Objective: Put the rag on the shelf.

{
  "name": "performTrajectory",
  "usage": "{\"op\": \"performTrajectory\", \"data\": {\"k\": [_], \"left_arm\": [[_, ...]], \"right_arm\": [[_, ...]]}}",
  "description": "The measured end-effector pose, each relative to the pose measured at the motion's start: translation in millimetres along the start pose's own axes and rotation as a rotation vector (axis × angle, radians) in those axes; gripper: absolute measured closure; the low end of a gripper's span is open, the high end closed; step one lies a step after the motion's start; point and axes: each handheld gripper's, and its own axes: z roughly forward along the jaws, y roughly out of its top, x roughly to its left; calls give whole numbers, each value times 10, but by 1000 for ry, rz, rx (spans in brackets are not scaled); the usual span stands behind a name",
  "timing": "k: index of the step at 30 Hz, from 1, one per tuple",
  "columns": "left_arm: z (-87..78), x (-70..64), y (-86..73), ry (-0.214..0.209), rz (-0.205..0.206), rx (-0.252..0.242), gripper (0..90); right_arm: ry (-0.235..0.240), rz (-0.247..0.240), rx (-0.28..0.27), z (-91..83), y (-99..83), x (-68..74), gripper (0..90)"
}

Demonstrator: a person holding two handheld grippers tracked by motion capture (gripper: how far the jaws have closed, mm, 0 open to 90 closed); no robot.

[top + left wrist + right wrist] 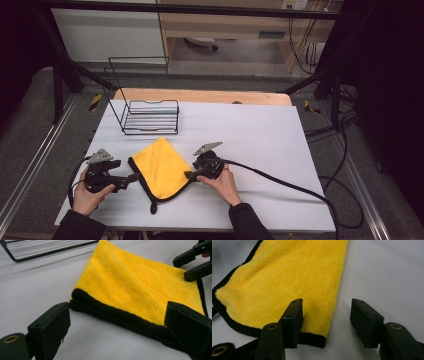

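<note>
Both grippers are held low over the table (260, 145), jaws pointed inward at the cloth (161, 167) between them. The left gripper (134, 177), at the cloth's 9 o'clock, is seen with jaws wide, straddling the black-edged fold. The right gripper (189, 174), at 3 o'clock, is held open, one jaw over the cloth's corner. The cloth's long axis is laid from 11 to 5 o'clock, below the rack (150, 117).
</note>
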Motion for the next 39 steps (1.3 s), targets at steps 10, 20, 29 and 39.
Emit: {"op": "performTrajectory", "data": {"k": [10, 20, 29, 39], "left_arm": [[-8, 26, 0, 6, -15, -8, 71], [-25, 54, -11, 19, -29, -21, 74], [-41, 65, -13, 34, -31, -32, 79], [59, 89, 36, 49, -73, -28, 143]], "right_arm": [[70, 37, 26, 13, -15, 27, 724], [8, 61, 12, -98, -51, 166, 835], [-39, 116, 12, -282, -206, 375, 833], [-61, 102, 14, -320, -308, 442, 761]]}}
